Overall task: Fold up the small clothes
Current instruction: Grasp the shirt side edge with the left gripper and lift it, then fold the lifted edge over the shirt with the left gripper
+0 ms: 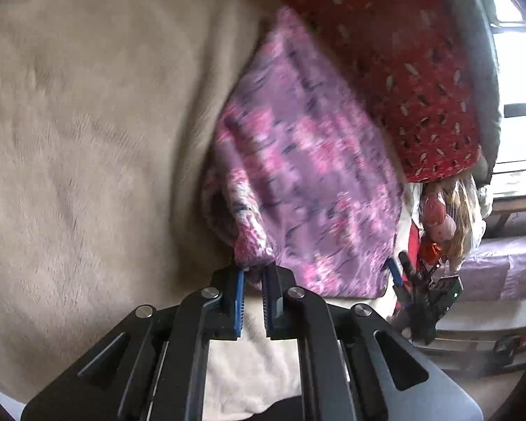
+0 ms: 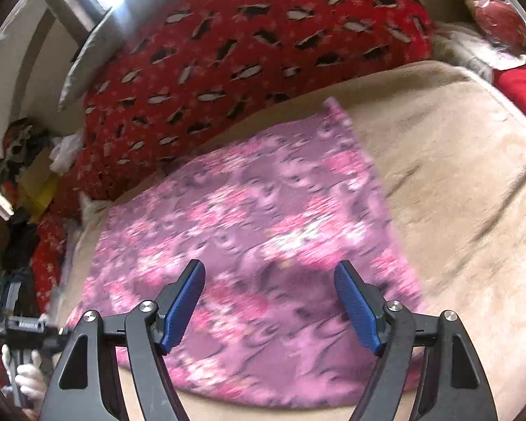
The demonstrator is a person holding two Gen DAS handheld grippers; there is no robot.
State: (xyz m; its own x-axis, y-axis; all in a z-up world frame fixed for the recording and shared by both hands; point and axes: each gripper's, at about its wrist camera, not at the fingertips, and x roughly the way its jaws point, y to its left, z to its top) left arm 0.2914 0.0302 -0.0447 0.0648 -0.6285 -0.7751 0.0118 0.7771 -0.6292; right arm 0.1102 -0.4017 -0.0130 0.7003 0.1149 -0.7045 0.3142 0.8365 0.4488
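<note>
Right gripper [image 2: 270, 301], blue-padded fingers [image 2: 182, 305] spread wide apart, above a pink-and-purple patterned cloth [image 2: 249, 217] lying flat on a beige blanket [image 2: 456, 182], with a red penguin-print pillow [image 2: 249, 42] behind and the left gripper [image 2: 28, 329] at the frame's lower left edge.

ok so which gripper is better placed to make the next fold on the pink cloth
Left. The left gripper is already pinching a corner of the pink cloth, so it could carry that corner across. The right gripper hangs open above the cloth, holding nothing.
</note>
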